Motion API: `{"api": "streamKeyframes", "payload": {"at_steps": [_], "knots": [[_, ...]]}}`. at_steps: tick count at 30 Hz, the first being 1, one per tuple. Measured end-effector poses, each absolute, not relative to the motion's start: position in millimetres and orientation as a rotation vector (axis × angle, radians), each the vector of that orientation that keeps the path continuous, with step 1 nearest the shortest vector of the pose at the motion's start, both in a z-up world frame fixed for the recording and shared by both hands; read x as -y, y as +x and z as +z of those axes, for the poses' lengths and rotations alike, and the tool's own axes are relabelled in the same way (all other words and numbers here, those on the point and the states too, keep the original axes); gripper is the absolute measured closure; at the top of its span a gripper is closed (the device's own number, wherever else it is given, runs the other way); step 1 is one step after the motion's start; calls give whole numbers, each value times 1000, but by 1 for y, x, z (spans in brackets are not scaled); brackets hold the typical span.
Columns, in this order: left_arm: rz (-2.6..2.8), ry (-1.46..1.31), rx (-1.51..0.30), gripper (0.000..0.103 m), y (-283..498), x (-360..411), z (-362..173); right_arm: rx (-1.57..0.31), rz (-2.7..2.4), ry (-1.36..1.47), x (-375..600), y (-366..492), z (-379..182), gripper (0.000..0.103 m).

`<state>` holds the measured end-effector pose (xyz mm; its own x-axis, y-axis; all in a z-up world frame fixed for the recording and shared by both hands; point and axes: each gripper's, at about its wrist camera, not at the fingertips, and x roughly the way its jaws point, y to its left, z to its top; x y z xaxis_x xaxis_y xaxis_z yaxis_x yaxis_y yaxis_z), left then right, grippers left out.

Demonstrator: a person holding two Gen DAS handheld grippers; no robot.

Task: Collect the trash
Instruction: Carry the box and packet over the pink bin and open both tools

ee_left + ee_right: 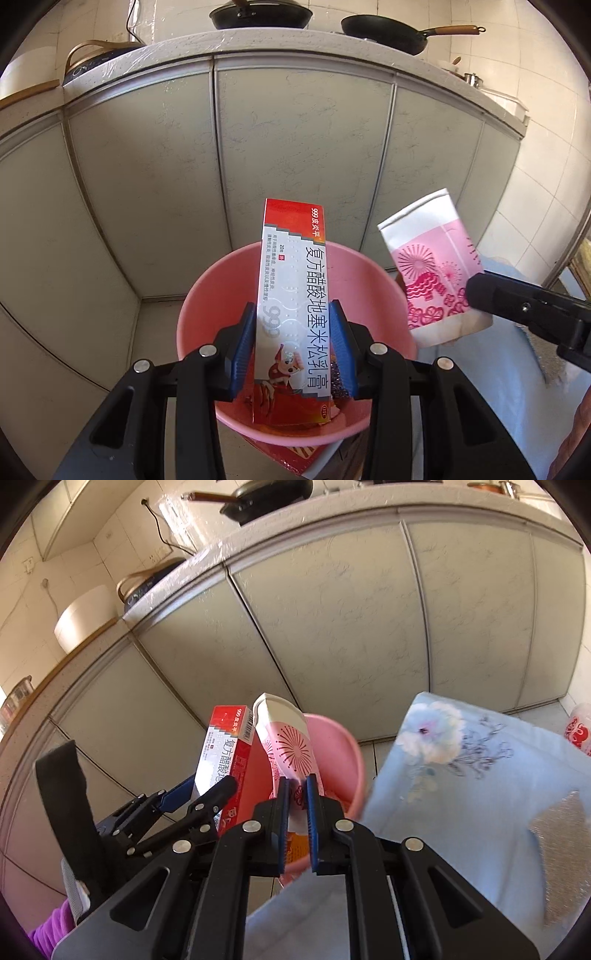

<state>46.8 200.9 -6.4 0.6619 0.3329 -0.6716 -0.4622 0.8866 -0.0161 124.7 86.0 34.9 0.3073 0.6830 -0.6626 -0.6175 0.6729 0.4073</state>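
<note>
My left gripper (293, 308) is shut on a red and white ointment box (291, 295) and holds it upright over a pink plastic bin (207, 306). The bin holds some red packaging. My right gripper (296, 781) is shut on a flattened pink and white paper cup (286, 746) and holds it just right of the bin's rim; the cup also shows in the left wrist view (432, 277). In the right wrist view the ointment box (225, 753) and the left gripper (210, 786) are to the left, with the bin (343, 753) behind.
Grey cabinet doors (295, 147) stand close behind the bin, under a counter with pans (384, 31). A light blue floral cloth (461, 775) covers a surface on the right. Another red and white cup (578, 729) lies at the far right. A red packet (288, 456) lies under the bin.
</note>
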Motion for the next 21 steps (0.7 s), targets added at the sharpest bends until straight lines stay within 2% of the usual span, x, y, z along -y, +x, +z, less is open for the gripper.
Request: {"api": "streamKeyframes", "payload": {"at_steps": [19,21], "knots": [[470,-237,-801,63,63,-228,-43,-1015,837,69,-121,146,-6,93],[479,-238,-799,60,63,-231,-44,-1021,836,59,-123,148,-7,90]]}}
